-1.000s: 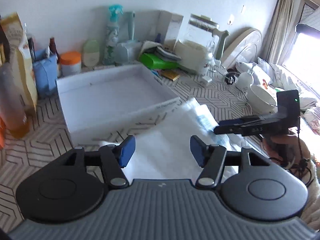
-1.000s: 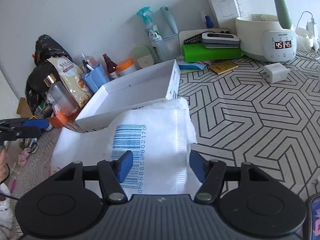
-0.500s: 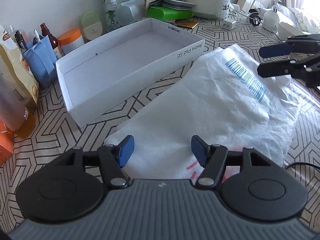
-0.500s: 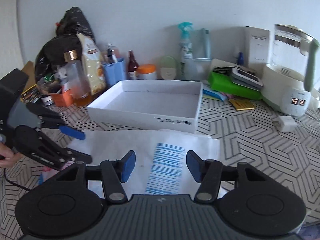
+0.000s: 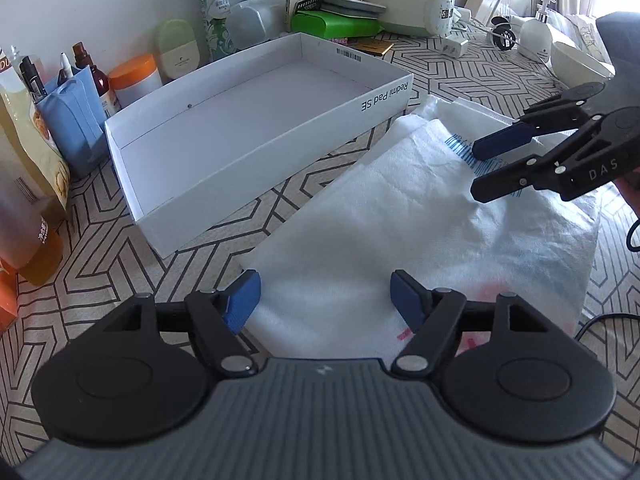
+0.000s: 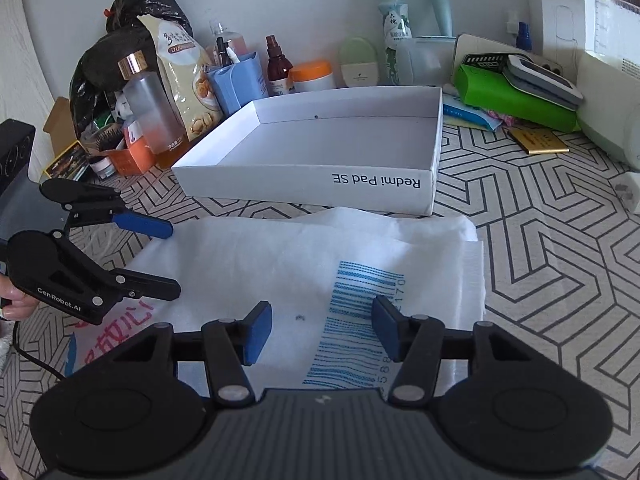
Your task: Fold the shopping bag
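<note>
Currently both grippers hang over the shopping bag, which lies flat on the patterned table, just in front of the open white box. Nearest in the left wrist view, the left gripper has its jaws apart and opening, with bag fabric below them but not pinched. The right gripper, over the barcode end, is likewise apart and opening, nothing clamped.

Procedure, as judged from this layout:
1. Lower each gripper to its own short edge until one pad can slip under the fabric.
2. Pinch a single edge layer set; a shallow bite on thin, slippery film is likely to slide out.
3. Lift both ends evenly and carry one end across to meet the other.
4. Keep the fold clear of the white box wall beyond, which lies just beside the far edge of the bag.
</note>
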Demonstrator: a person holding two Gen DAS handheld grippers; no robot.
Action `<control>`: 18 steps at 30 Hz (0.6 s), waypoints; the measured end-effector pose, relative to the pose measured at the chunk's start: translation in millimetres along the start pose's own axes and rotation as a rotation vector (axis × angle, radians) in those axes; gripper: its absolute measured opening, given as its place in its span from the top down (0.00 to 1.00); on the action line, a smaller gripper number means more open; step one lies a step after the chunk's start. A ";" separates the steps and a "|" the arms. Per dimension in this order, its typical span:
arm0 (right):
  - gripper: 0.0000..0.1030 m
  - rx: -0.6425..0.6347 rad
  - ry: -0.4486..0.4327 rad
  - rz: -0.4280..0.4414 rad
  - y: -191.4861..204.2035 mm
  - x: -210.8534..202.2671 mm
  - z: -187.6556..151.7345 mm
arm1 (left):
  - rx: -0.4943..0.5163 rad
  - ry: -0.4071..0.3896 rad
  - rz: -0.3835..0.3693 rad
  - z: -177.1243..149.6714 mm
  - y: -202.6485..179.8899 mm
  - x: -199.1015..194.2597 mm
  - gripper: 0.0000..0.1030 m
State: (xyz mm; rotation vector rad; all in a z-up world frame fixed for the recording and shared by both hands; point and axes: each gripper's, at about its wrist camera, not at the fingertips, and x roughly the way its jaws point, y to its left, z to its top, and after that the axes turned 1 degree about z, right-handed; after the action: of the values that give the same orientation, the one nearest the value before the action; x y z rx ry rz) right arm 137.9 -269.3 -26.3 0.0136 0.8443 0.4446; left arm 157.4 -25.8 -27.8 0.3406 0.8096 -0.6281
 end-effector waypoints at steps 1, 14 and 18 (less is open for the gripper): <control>0.28 -0.019 0.006 -0.002 4.7 2.4 0.3 | -0.008 -0.004 -0.004 -0.4 1.7 1.5 0.24; 0.23 -0.241 -0.080 -0.073 77.4 -57.3 -32.0 | -0.224 -0.023 -0.056 -30.9 23.8 -71.7 0.32; 0.29 -0.357 -0.073 -0.037 116.8 -58.1 -52.0 | -0.290 -0.042 -0.081 -49.9 20.6 -96.5 0.32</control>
State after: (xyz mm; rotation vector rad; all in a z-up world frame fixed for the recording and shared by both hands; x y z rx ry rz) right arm 22.9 -194.0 2.4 -0.3128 0.6833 0.5512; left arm 91.8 52.9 13.9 0.0306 0.8645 -0.5815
